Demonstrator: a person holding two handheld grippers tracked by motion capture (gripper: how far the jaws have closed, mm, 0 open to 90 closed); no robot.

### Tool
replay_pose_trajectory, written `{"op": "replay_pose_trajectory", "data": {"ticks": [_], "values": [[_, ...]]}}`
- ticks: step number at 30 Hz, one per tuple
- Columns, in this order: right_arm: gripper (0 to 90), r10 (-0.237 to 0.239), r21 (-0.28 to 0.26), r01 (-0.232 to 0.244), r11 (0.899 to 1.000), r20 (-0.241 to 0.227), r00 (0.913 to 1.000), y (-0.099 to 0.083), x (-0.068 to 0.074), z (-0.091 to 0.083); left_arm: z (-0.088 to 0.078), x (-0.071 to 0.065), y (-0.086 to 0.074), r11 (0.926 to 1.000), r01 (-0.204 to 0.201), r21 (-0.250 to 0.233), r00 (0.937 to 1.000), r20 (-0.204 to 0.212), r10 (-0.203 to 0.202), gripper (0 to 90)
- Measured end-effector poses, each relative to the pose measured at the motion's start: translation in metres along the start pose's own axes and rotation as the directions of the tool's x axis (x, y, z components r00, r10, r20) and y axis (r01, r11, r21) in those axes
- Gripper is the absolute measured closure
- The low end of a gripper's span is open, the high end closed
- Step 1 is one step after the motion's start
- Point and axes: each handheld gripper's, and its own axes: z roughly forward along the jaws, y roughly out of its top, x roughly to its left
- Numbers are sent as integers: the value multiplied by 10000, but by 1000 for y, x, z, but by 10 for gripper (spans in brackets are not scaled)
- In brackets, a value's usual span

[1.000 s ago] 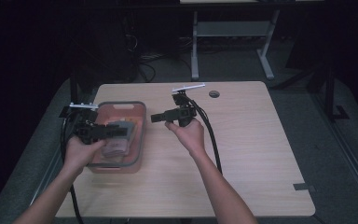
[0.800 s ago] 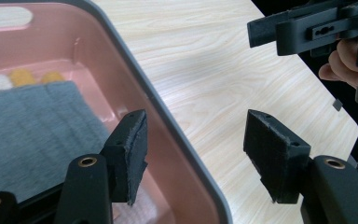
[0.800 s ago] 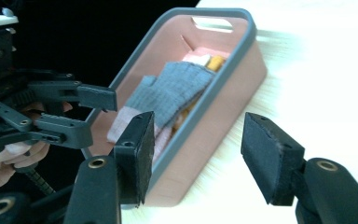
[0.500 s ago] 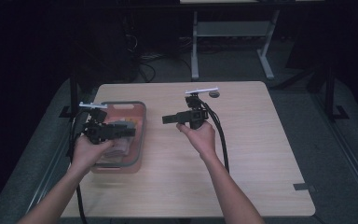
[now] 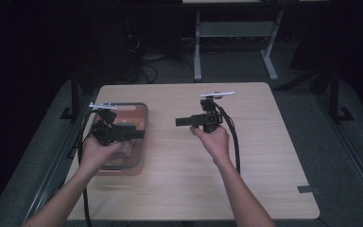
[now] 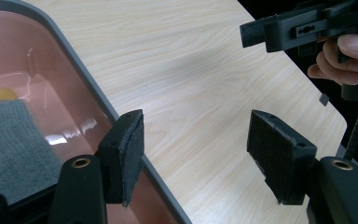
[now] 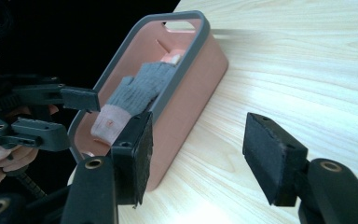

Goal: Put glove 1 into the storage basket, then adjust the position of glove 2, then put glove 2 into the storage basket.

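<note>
The grey glove lies in the pink bin at the tabletop's left; soft and light, probably best pinched at its pale cuff; left tongs gape wide over the bin's rim, empty; right tongs equally wide, holding nothing, above bare wood.

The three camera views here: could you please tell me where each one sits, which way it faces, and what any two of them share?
High view: above the person's side, facing forward and down on the table; both forearms, left gripper and right gripper show.
Left gripper view: rides the left gripper, looking across the tub's rim toward the right gripper; its open fingers show.
Right gripper view: rides the right gripper, facing the tub holding a grey glove; left gripper beyond.
Shared: both gripper views show the tub and the opposite gripper.
</note>
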Motion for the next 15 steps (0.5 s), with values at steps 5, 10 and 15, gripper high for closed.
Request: {"op": "replay_pose_trajectory", "data": {"ticks": [5, 10, 15], "values": [[422, 170, -36, -169, 9999, 76, 9998, -2, -6, -5, 2, -1, 1, 10000, 12, -18, 10000, 50, -11, 366], [415, 264, -109, -263, 9996, 131, 9996, -6, -12, -11, 6, -3, 1, 10000, -56, 54, 10000, 67, 56, 363], [415, 375, -172, -372, 9992, 169, 9992, -8, -15, -17, 8, -5, 2, 10000, -66, 62, 9999, 101, 66, 361]]}}
